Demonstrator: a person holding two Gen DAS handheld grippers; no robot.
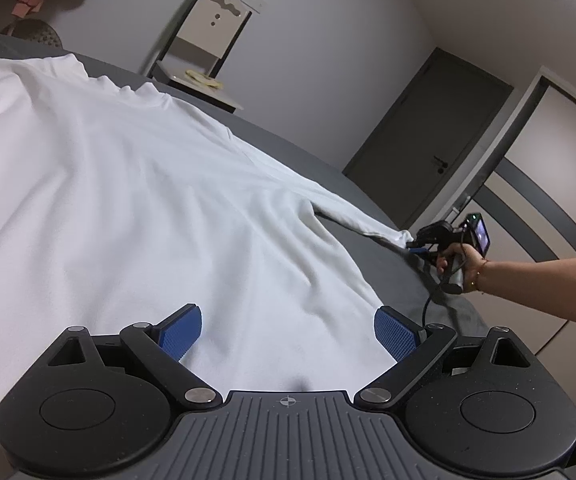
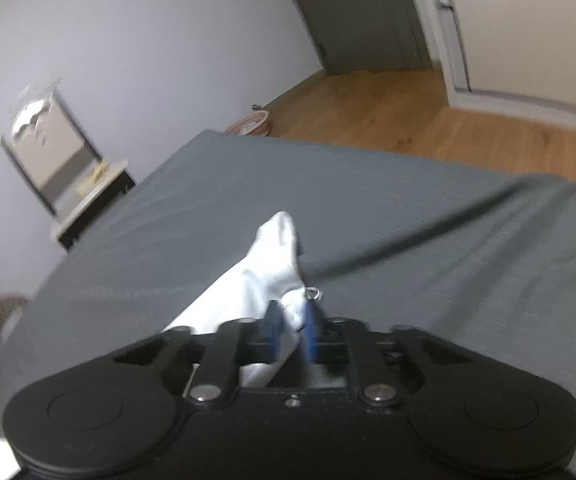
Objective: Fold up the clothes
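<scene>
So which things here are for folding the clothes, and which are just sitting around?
For the folding:
white long-sleeved shirt, spread out
its sleeve end, pinched by the right gripper
left gripper, open above the shirt
grey bed underneath

Just sitting around:
small side table
dark door
round basket on the floor

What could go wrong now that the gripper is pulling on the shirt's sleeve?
The right gripper pinches only the tip of the sleeve, so the cloth might slip out if it is pulled hard. The left gripper is open above the white shirt and holds nothing, so the whole shirt could slide across the grey sheet instead of folding. The wrinkles near the armpit may get folded in.
</scene>
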